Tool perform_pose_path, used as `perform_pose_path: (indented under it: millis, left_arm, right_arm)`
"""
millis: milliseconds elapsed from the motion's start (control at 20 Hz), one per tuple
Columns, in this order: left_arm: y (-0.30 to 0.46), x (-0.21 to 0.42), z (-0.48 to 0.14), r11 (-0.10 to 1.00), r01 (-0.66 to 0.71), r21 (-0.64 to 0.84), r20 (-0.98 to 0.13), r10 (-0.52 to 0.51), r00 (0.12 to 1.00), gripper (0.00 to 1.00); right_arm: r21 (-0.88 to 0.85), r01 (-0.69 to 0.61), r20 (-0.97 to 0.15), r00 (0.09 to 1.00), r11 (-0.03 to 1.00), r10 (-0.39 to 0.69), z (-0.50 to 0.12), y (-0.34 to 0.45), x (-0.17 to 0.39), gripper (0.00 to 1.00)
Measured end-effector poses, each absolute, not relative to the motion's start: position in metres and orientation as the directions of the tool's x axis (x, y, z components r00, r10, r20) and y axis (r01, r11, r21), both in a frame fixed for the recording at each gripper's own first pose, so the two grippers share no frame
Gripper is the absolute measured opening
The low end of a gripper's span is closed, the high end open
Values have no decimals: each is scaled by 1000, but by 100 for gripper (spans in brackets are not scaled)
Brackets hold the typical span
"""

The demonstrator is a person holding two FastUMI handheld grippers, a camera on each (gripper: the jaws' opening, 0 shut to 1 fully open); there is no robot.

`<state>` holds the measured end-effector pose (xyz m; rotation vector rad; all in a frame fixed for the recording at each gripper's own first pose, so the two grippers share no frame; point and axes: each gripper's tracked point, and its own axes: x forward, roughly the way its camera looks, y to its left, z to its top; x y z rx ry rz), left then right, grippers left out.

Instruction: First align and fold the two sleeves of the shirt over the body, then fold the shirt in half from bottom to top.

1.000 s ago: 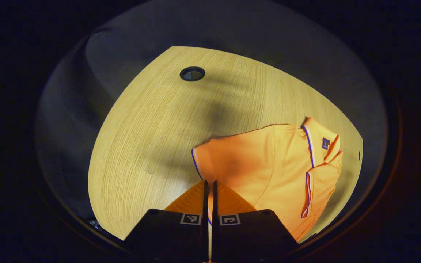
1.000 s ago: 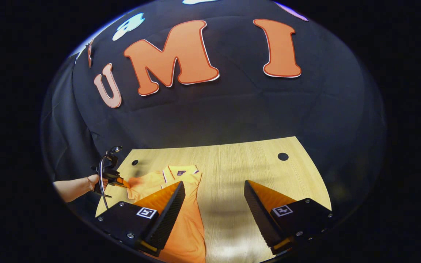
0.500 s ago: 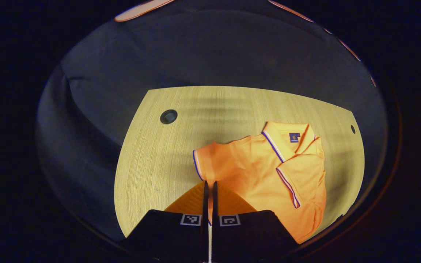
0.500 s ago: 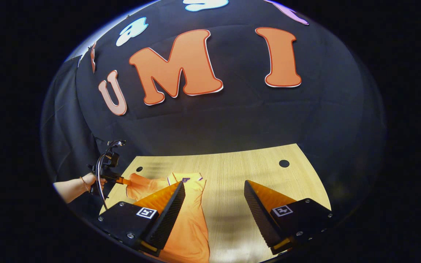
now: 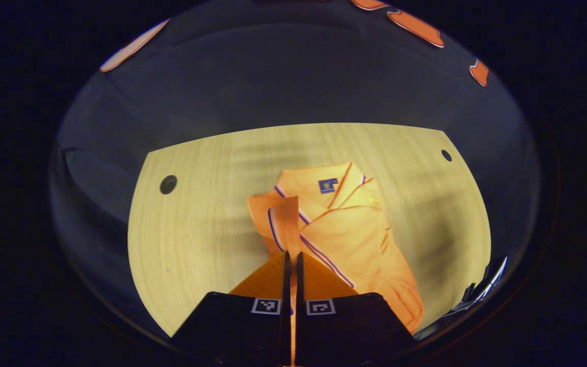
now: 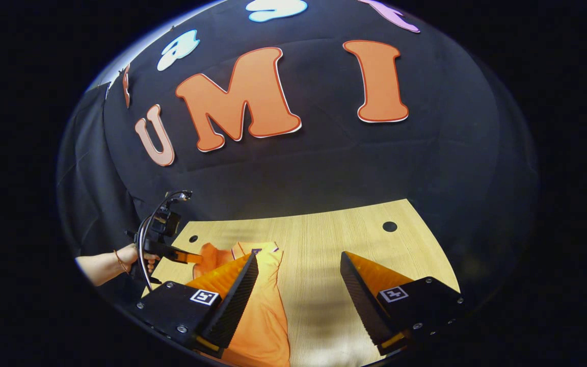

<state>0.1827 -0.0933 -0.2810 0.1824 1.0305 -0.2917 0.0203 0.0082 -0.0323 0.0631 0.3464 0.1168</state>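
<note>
An orange polo shirt (image 5: 359, 239) with blue-and-white trim lies on the wooden table (image 5: 196, 239), collar toward the far edge. One sleeve lies folded over its body. My left gripper (image 5: 292, 254) is shut on the other sleeve (image 5: 279, 221), holding its cuff raised and drawn in over the shirt. In the right gripper view, a hand (image 6: 133, 256) holds the left gripper (image 6: 195, 258) with that sleeve (image 6: 213, 253) at the shirt's (image 6: 265, 316) left shoulder. My right gripper (image 6: 298, 270) hovers open above the table (image 6: 324, 239), nothing between its fingers, its left finger over the shirt's body.
A round cable hole (image 5: 168, 184) sits near the table's far left corner and a smaller hole (image 5: 446, 155) at the far right. Black cloth wall stands behind the table. Bare wood (image 6: 319, 306) lies right of the shirt.
The left gripper has carried the sleeve inward, from spread out sideways to raised over the shirt near the collar. The right gripper has stayed open in nearly the same place.
</note>
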Motion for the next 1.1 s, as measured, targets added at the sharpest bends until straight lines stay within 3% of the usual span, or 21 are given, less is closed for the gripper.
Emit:
perform_pose_path:
  millis: [450,500,600,650,800,1100]
  left_arm:
    - [-165,169,-329,924,376,-73,-891,-229,391,7]
    - [-168,167,-331,924,372,-85,-891,-237,386,20]
    - [-173,160,-334,922,368,-120,-883,-268,384,23]
    - [-178,158,-328,918,370,-143,-876,-291,384,19]
    - [-175,150,-309,912,373,-169,-857,-323,401,98]
    - [-138,113,-269,909,342,-237,-811,-379,445,98]
  right_arm:
    - [107,-54,-370,925,993,91,-49,-12,13,99]
    - [109,-52,-375,923,993,89,-52,-13,13,99]
    - [104,-46,-387,918,993,84,-58,-14,11,99]
    - [102,-43,-395,915,994,80,-61,-13,11,99]
    - [108,-54,-411,907,993,94,-67,-2,11,99]
    - [82,-116,-465,874,990,141,-84,40,10,99]
